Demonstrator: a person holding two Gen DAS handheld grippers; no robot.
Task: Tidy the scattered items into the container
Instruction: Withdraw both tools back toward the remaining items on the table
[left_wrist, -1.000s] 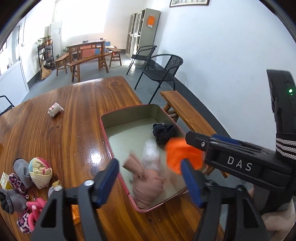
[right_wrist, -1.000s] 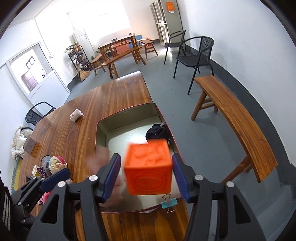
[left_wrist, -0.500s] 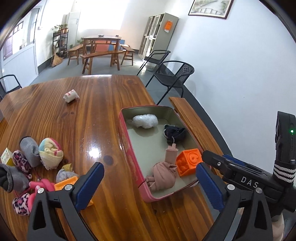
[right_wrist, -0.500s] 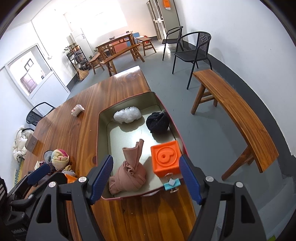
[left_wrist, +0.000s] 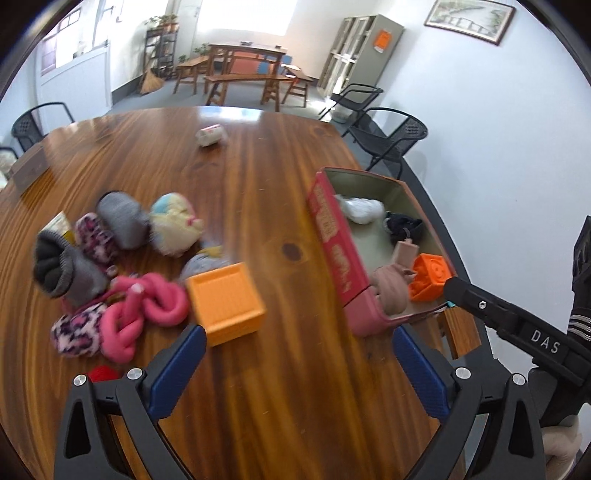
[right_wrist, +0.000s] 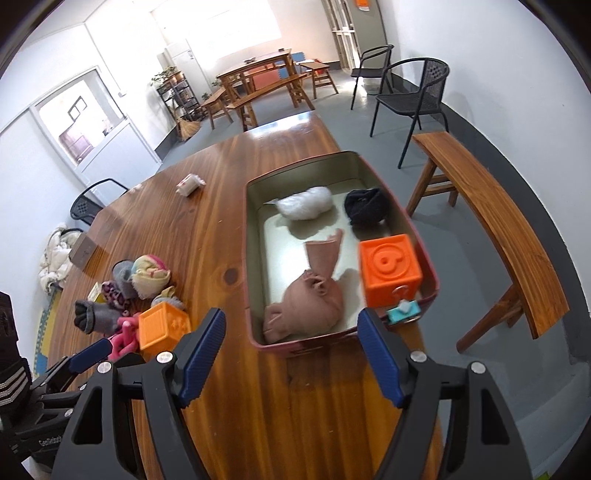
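**Both tongs empty; next cube lies ahead-left of the left tongs**

Nearest the lens, the left tongs (left_wrist: 295, 363) stand wide apart over bare table (left_wrist: 258, 206), nothing between the blue ribbed pads. The right tongs (right_wrist: 291, 343) are also apart and empty; their jaws have just been opening and now rest part-spread before the tin's near wall. Just beyond the left pad sits the light orange cube (left_wrist: 225, 302), a hollow moulded block with rounded edges, lying up and left of the left tongs and touching the pink looped plush (left_wrist: 142, 308). The left hand is plainly the nearer; the cube has no long axis, so either pair of faces would likely serve. Behind it cluster soft rolled socks: grey (left_wrist: 123, 219), pastel (left_wrist: 173, 223), leopard-print (left_wrist: 96, 240). To the right, the red-walled tin (left_wrist: 332, 236) runs lengthwise away from the viewer and holds a numbered orange cube (right_wrist: 389, 269), a tan knotted cloth (right_wrist: 314, 291), a white bundle (right_wrist: 304, 203) and a black one (right_wrist: 365, 205). Farthest, a small white item (left_wrist: 210, 136) lies alone.
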